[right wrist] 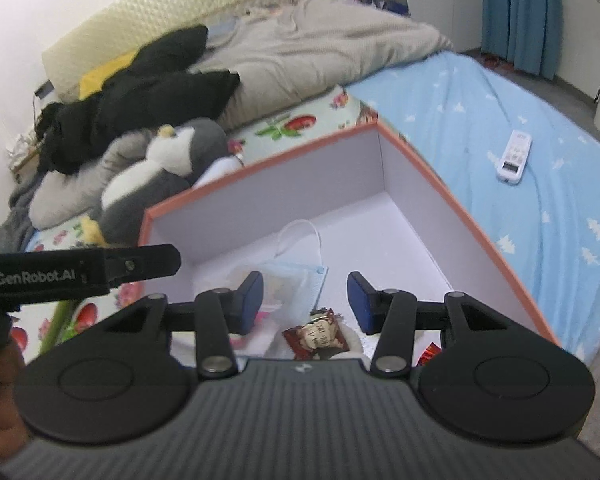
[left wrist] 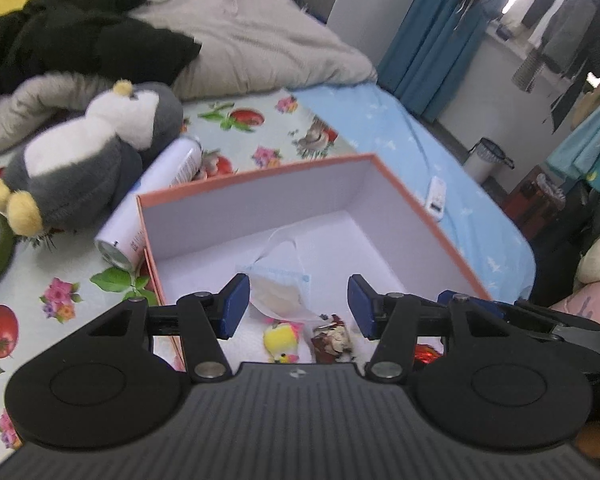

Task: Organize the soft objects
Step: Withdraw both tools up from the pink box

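Observation:
An orange-rimmed white box [left wrist: 260,174] [right wrist: 268,160] stands open on the bed. Inside lie a blue face mask [left wrist: 278,282] [right wrist: 296,280], a small yellow plush [left wrist: 282,340] and a red snack packet [left wrist: 332,338] [right wrist: 320,338]. A grey and white penguin plush [left wrist: 88,160] [right wrist: 160,176] lies left of the box, outside it. My left gripper [left wrist: 298,306] is open and empty above the box's near end. My right gripper [right wrist: 306,300] is open and empty above the same end, beside the left one.
A white spray can [left wrist: 156,196] lies between the penguin and the box. Black clothes [left wrist: 72,32] and a grey blanket [right wrist: 320,44] are heaped at the back. A white remote [right wrist: 514,156] lies on the blue sheet to the right. The bed edge drops off at right.

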Action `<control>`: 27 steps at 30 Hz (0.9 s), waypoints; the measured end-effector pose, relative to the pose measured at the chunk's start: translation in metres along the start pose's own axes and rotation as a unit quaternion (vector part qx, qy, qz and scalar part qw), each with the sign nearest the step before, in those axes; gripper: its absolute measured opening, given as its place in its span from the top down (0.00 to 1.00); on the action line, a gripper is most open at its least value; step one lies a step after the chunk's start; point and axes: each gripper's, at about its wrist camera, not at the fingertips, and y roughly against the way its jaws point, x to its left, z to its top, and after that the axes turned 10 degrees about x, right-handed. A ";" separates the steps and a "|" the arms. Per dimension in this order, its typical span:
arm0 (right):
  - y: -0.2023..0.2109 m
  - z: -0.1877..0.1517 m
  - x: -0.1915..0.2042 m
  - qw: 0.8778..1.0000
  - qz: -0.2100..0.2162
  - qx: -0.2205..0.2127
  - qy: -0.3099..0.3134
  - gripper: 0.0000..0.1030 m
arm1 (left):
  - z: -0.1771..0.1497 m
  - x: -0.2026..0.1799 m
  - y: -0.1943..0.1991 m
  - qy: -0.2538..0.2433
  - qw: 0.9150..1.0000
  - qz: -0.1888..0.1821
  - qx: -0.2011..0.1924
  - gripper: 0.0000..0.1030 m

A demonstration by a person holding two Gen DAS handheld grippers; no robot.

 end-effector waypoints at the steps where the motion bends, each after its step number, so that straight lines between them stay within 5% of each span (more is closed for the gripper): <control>1: 0.008 -0.002 0.002 1.000 0.000 -0.006 0.000 0.52 | -0.003 -0.002 0.009 -0.001 1.000 -0.001 -0.006 0.41; 15: 0.124 -0.046 0.039 0.996 0.003 -0.093 0.017 0.52 | -0.068 -0.027 0.138 -0.034 0.996 -0.020 -0.074 0.41; 27: 0.181 -0.093 0.065 0.991 -0.009 -0.130 0.027 0.52 | -0.135 -0.034 0.212 -0.051 0.993 -0.032 -0.104 0.41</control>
